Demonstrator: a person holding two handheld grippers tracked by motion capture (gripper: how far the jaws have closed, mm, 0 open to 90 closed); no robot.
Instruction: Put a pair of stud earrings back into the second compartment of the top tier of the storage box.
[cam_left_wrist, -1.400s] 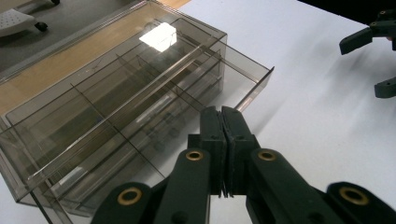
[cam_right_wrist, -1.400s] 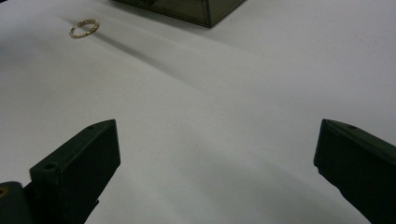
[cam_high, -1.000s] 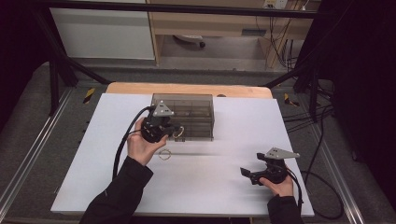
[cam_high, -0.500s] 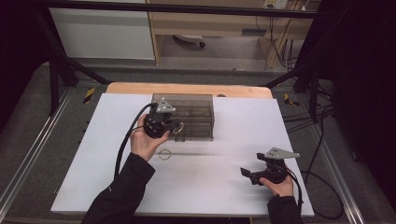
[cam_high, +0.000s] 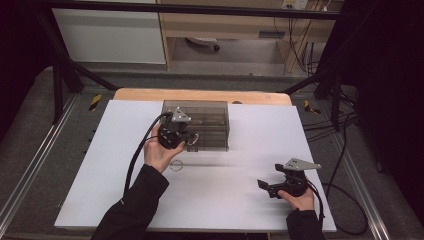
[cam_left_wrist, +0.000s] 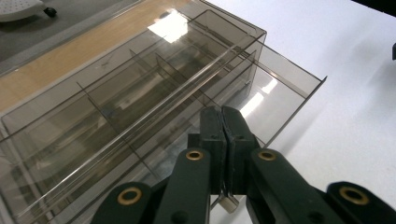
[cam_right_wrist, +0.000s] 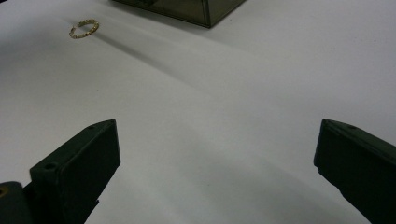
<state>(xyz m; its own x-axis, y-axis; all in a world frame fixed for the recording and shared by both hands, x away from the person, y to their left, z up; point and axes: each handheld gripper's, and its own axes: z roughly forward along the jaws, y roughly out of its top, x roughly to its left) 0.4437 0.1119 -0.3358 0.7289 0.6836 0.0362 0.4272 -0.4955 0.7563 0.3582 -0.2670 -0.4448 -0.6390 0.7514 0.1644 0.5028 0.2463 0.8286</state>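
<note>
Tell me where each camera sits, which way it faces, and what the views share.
High view: above the person's side, looking forward and down on the white table; both forearms, left gripper and right gripper show.
Left gripper view: rides the left gripper, jaws shut, facing the smoky clear organizer box.
Right gripper view: low over the table, open jaws of the right gripper, facing a gold ring.
Shared: the box and ring appear in the high view.
</note>
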